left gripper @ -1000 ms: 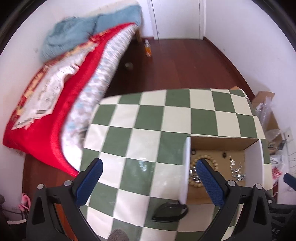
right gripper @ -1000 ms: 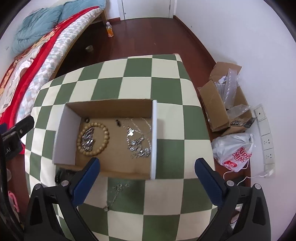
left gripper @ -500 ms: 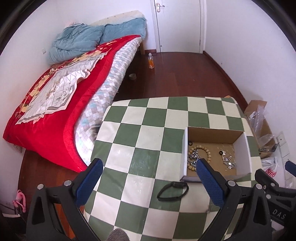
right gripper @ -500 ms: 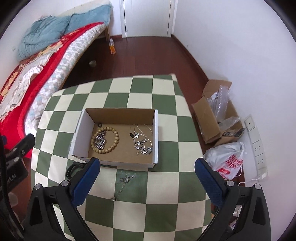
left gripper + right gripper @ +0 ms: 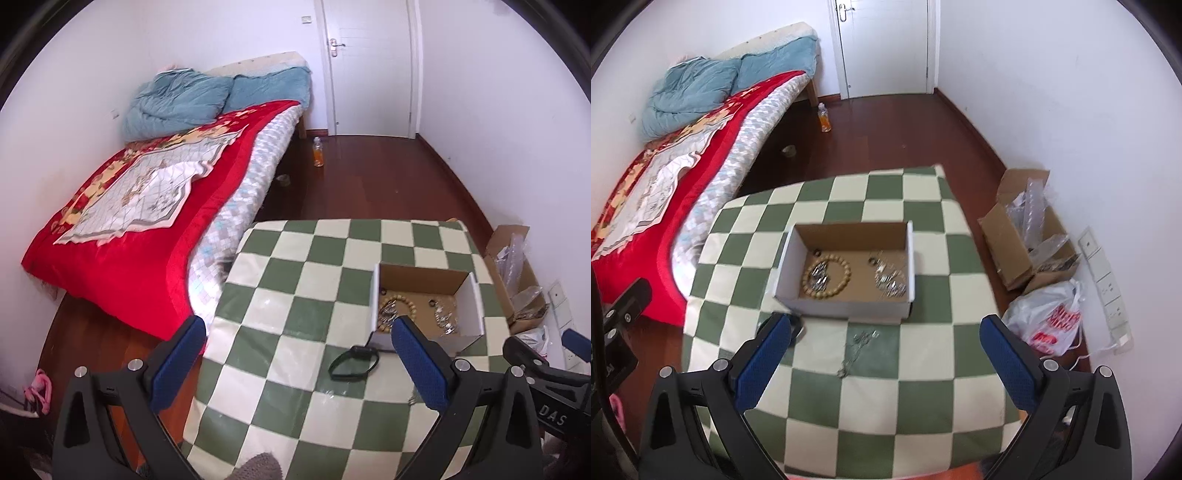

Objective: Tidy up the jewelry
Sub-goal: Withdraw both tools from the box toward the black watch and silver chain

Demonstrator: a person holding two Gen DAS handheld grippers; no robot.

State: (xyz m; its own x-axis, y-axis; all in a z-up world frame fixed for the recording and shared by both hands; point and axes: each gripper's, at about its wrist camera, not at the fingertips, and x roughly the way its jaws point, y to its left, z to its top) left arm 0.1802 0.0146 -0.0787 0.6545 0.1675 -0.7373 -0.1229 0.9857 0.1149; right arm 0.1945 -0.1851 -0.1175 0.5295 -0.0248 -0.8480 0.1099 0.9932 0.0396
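Tabletop necklace (image 5: pixel 857 349) between open jaws

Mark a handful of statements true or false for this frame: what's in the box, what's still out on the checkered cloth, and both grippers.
1. The wooden bead bracelet lies inside the cardboard box. True.
2. A silver chain lies on the checkered cloth, outside the box. True.
3. The right gripper is clamped on the chain. False: it is open and holds nothing.
4. The black band sits in the box. False: it lies on the cloth beside the box.
5. The left gripper is open and empty. True.
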